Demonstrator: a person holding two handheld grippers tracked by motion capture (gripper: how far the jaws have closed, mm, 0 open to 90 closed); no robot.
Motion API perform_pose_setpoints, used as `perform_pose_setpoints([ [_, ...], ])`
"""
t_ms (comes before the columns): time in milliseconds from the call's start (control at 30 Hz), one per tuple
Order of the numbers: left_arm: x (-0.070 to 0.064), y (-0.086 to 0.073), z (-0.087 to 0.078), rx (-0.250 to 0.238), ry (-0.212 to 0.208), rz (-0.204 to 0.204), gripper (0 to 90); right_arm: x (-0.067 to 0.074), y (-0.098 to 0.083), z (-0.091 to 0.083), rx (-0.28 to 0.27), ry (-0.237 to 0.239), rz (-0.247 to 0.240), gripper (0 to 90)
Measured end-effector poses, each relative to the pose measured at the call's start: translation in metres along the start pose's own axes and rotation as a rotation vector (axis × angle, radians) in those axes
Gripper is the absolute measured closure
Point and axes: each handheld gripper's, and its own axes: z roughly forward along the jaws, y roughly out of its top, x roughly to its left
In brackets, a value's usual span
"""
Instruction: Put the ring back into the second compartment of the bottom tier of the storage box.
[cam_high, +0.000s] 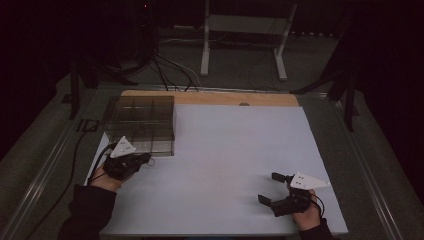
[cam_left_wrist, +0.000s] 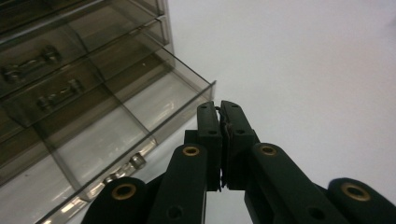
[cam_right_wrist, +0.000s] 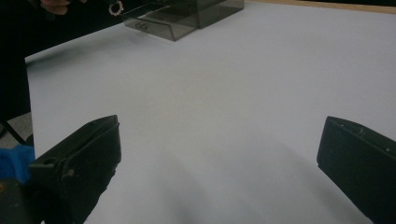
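A smoked clear drawer box (cam_high: 140, 122) stands at the back left of the white table top (cam_high: 230, 150). Its lowest drawer (cam_left_wrist: 140, 116) is pulled out, and I cannot see anything lying in it. Just in front of that drawer, my left gripper (cam_high: 146, 159) (cam_left_wrist: 220, 107) is shut on a small beaded ring (cam_right_wrist: 115, 7), which hangs from its tips as a thin loop (cam_high: 151, 161). My right gripper (cam_high: 271, 187) (cam_right_wrist: 222, 128) rests low near the front right of the table. It is open, with nothing between its wide-apart jaws.
The upper drawers of the box (cam_left_wrist: 42, 70) are closed and have small handles. A wooden strip (cam_high: 210, 98) runs along the table's far edge. Cables and a white stand (cam_high: 240, 30) are on the floor beyond the table.
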Motion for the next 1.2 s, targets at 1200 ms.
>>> perform_pose_setpoints([
  [1200, 0.03, 0.002, 0.004, -0.047, 0.07, -0.077, 89.2, 0.0, -0.001, 0.0, 0.003, 0.002, 0.002, 0.0],
])
